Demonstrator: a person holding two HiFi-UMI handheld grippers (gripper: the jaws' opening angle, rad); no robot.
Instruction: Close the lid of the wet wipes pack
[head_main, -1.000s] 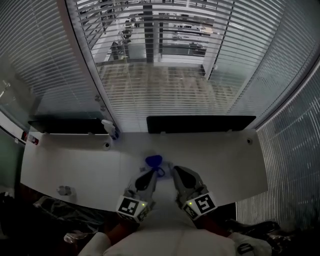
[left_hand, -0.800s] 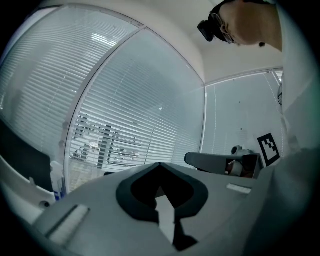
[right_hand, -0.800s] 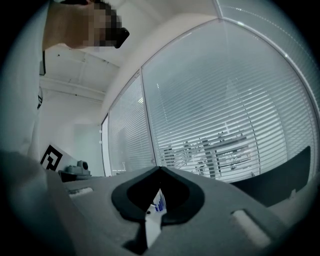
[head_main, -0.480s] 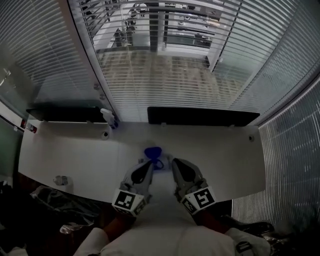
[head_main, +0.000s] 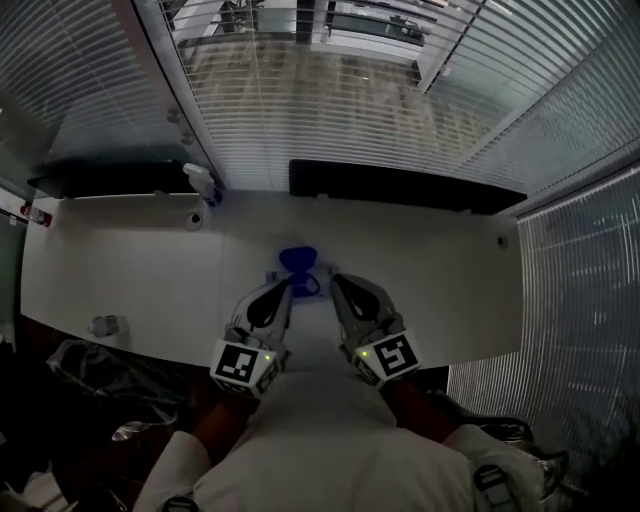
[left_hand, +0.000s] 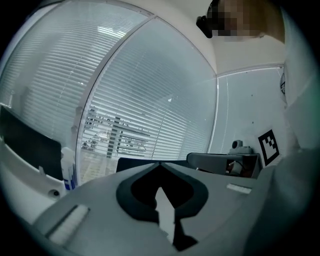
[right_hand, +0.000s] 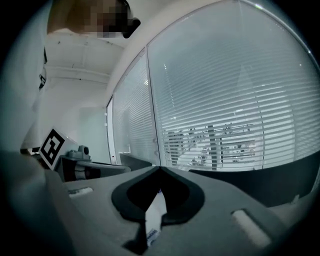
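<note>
The pack (head_main: 298, 262) is lying on the white table (head_main: 120, 270), towards its near edge and showing a blue top. Whether the lid is up or down is too small to tell. Just in front of the pack, the left gripper (head_main: 283, 284) and the right gripper (head_main: 335, 281) are hovering side by side, both pointing towards it.

In the left gripper view the fingers (left_hand: 100, 210) are meeting at their tips, closed on nothing. In the right gripper view the fingers (right_hand: 225, 200) are closed too. A white sliver (right_hand: 152, 220) is showing in the gap below their tips, and it is carrying print too small to read.

The cubes (head_main: 243, 365) are showing black-and-white square markers.

Behind the pack, two black panels (head_main: 400, 186) are standing along the table's far edge. A spray bottle (head_main: 200, 181) is standing behind the pack and to its left. Beyond the pack, glass walls with white blinds (head_main: 300, 110) are closing in the room.
</note>
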